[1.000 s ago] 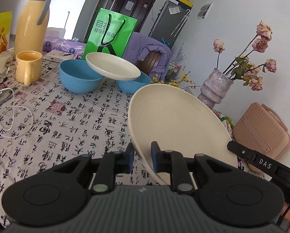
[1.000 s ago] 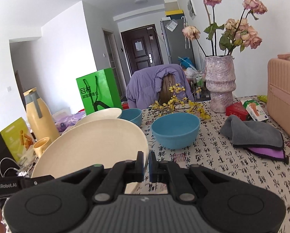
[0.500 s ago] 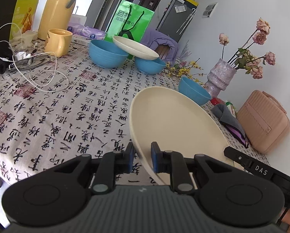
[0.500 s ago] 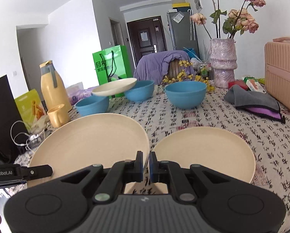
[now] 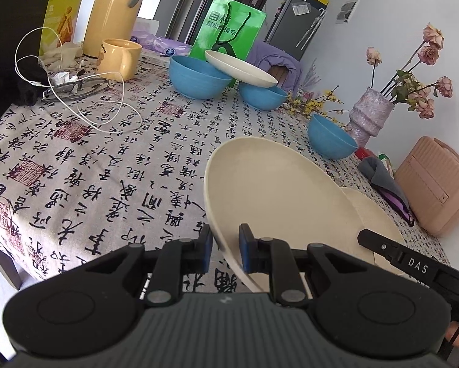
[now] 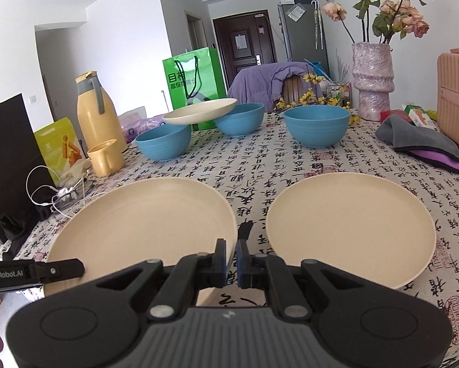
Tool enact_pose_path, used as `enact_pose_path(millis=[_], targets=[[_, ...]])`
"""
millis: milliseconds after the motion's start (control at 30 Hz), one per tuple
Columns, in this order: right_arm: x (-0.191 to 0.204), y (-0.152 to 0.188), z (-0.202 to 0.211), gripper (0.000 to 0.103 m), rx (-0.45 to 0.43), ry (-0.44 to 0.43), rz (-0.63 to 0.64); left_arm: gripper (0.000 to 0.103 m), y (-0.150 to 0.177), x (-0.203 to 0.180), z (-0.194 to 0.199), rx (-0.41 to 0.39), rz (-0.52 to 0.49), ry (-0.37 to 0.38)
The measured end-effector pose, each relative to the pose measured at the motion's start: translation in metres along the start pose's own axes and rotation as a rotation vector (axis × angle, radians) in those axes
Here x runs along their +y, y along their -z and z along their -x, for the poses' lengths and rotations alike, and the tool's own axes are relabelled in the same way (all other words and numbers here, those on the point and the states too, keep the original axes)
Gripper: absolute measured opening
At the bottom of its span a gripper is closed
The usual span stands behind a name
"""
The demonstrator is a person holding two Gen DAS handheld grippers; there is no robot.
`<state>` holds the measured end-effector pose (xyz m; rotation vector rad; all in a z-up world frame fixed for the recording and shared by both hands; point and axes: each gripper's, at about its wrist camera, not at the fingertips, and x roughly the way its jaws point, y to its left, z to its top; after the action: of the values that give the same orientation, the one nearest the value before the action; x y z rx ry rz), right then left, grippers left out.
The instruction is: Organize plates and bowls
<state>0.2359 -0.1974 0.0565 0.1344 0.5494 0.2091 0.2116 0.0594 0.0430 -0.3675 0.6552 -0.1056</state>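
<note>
Plates and bowls are mostly unsorted, so I judge the task to be in its early part. Nearest, the left gripper (image 5: pixel 225 251) pinches the near rim of a large cream plate (image 5: pixel 275 196), its blue pads one on each face of the rim, and the plate is carried tilted above the tablecloth (image 5: pixel 106 165). In the right wrist view the right gripper (image 6: pixel 232 259) stands with its fingers nearly together at that same plate's right edge (image 6: pixel 143 220); whether they bite the rim or merely sit beside it I cannot tell. Just to the right, a second large cream plate (image 6: pixel 349 227) lies flat on the cloth, close to the carried one but not under it. Stacking the two looks like the step in hand, and it is not yet done.

Farther back, three blue bowls stand apart: the nearest blue bowl (image 6: pixel 317 125) by the pink vase (image 6: pixel 372 81), a left blue bowl (image 6: pixel 163 141) and a far blue bowl (image 6: pixel 238 118). A smaller cream plate (image 6: pixel 200 111) rests bridged across the rims of the latter two. None of the bowls is nested. Left to do, as I read it: gather the plates into one stack and nest the bowls.
</note>
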Motion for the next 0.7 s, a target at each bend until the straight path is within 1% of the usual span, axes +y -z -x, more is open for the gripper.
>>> enact_pose_path(millis=[133,300,700], targets=[[-0.002,0.001,-0.001,0.007,-0.007,0.006,-0.007,0.018,-0.002,-0.005,-0.006,0.017,-0.011,0.007],[-0.019,0.000,0.003,0.007,-0.022,0.025,-0.042,0.018,-0.005,-0.021,-0.020,0.046,-0.019,0.043],[-0.096,-0.014,0.001,0.006,-0.055,0.115,-0.108,0.019,-0.011,-0.095,-0.072,0.099,-0.106,0.095]])
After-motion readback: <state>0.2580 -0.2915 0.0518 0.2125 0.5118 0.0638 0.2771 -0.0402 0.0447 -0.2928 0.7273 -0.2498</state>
